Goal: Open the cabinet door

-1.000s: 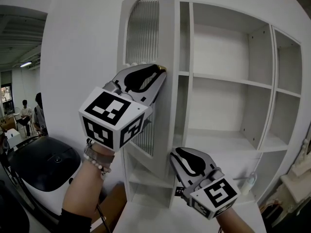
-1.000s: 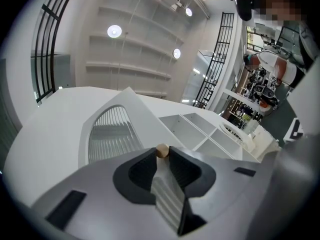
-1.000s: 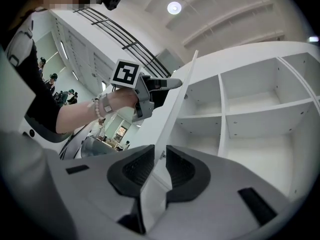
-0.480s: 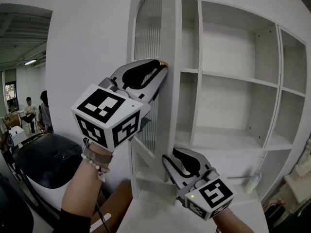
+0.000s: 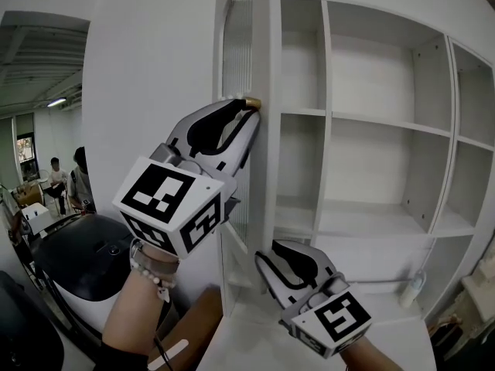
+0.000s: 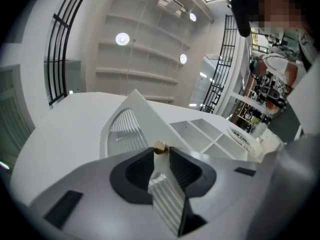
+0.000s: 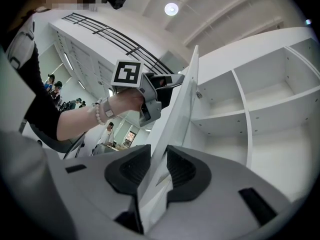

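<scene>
- The right gripper (image 5: 271, 250) is nearest and low. Its jaws have just been opening and stand wide, straddling the lower free edge of the cabinet door (image 5: 261, 60), with a black pad close on either face and no firm clamp.
- In the right gripper view the same door (image 7: 182, 99) rises as a thin white slab from between the right gripper's (image 7: 159, 156) pads.
- The left gripper (image 5: 249, 114) is higher, at mid-height of the door. Its jaws are closed on the door's edge, tips just below the brass knob (image 5: 252, 102).
- In the left gripper view the knob (image 6: 160, 147) sits right at the tips of the left gripper (image 6: 161, 154). The door's edge fills the gap between the ribbed pads.
- A beaded bracelet (image 5: 151, 259) circles the left wrist.
- The door is white with an arch-topped panel of fluted glass (image 5: 237, 41) set in a plain frame. It is swung out from the left side of the cabinet (image 5: 433, 130), nearly edge-on to the head view.
- The cabinet's white shelves are exposed; a small white bottle (image 5: 412, 288) stands on a lower right one.
- Left of the door sit a black-lidded white appliance (image 5: 77, 265) and a cardboard box (image 5: 197, 323), with people (image 5: 77, 180) far behind.
</scene>
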A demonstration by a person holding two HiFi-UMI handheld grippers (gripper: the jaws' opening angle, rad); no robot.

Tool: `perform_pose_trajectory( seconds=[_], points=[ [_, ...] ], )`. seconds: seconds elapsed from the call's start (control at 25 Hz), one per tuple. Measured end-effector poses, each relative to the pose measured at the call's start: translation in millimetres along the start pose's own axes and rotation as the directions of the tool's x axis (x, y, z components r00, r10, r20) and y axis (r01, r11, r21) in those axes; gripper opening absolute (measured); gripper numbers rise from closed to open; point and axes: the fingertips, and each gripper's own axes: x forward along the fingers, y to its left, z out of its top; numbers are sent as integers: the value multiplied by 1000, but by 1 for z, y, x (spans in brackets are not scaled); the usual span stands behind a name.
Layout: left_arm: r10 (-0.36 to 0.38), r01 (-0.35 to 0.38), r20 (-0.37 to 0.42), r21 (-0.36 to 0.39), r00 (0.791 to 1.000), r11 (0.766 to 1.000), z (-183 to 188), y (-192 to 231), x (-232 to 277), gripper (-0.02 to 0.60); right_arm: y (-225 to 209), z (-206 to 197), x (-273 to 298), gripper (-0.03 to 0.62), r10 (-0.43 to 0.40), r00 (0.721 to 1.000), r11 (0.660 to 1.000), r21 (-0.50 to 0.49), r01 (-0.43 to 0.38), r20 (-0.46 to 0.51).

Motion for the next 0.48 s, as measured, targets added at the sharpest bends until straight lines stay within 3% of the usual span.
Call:
perform_pose_trajectory(
  seconds=[0.24, 0.4, 0.48],
  points=[
    [51, -48, -50, 46, 997, 998, -9, 1, -35, 73, 12, 7, 5, 104, 12, 999, 1000, -2, -12, 45],
    [90, -88, -75, 37, 993, 995, -16, 1, -66, 6, 22, 8, 8, 104, 14, 998, 1000, 10, -15, 56],
    [112, -110, -83, 27, 990, 994, -19, 3, -80, 2, 26, 10, 11, 104, 14, 998, 1000, 6, -14, 62]
  ],
)
